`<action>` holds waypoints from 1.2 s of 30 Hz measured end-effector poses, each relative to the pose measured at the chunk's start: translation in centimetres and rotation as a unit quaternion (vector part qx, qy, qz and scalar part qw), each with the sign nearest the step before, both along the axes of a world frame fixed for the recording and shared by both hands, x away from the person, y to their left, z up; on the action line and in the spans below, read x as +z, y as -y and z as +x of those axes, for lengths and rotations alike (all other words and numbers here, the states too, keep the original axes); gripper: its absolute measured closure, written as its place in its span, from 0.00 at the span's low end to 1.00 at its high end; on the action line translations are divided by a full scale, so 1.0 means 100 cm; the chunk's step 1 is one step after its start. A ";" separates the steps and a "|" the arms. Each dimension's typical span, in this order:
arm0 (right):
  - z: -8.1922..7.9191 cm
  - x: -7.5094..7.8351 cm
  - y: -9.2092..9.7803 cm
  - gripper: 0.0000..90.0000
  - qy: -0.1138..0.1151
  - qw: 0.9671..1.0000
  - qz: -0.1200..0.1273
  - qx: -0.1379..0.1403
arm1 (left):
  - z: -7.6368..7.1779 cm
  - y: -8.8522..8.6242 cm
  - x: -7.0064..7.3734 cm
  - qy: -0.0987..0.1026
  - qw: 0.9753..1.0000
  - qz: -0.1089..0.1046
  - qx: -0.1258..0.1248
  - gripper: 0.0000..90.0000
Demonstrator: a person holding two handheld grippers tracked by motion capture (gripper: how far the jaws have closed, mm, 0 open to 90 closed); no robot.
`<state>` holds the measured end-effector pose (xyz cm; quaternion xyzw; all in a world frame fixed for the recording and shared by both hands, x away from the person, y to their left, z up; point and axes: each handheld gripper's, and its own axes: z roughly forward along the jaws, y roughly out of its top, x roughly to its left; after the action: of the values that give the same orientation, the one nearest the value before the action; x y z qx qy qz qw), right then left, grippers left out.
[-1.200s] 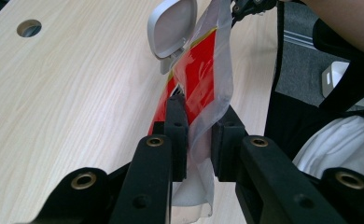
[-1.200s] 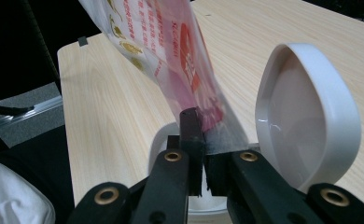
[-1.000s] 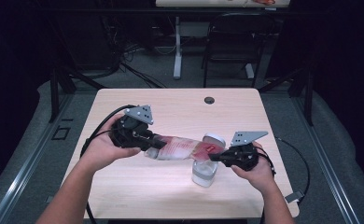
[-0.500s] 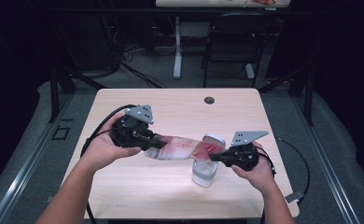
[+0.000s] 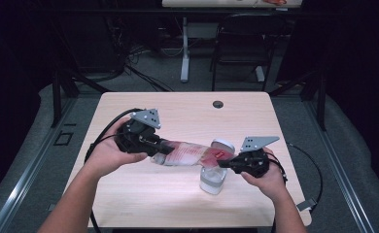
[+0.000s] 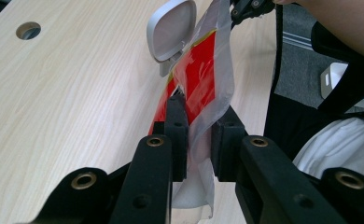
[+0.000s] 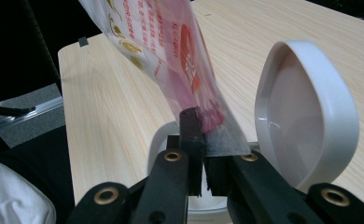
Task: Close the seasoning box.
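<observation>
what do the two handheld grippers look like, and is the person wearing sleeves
Both are black. The left gripper and right gripper each carry a grey three-cornered plate dotted with small holes, and trail a black cable. Up close, the jaws are blocky black links with brass-coloured rivets. The forearms are bare; no sleeves show.

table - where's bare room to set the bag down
Bare wood on the table runs from the cable hole down to the bag, and along the near edge below it. Crowded at right, round the open-lidded white container and the right gripper.
</observation>
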<state>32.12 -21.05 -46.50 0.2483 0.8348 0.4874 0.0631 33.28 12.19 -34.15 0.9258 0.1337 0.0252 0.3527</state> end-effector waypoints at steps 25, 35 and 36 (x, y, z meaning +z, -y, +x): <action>0.000 -0.001 0.001 0.97 -0.004 1.000 0.004 0.001 | 0.000 0.002 0.002 0.000 1.000 0.001 -0.003 0.89; 0.000 -0.001 0.001 0.98 -0.011 1.000 0.002 0.016 | 0.000 0.002 0.003 -0.001 1.000 -0.001 -0.003 0.89; 0.000 0.000 0.001 0.99 -0.013 1.000 0.003 0.017 | 0.000 0.002 0.003 -0.002 1.000 -0.002 -0.002 0.89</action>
<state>32.08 -21.17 -46.53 0.2402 0.8383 0.4876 0.0431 33.27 12.00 -33.82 0.9255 0.1325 0.0220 0.3542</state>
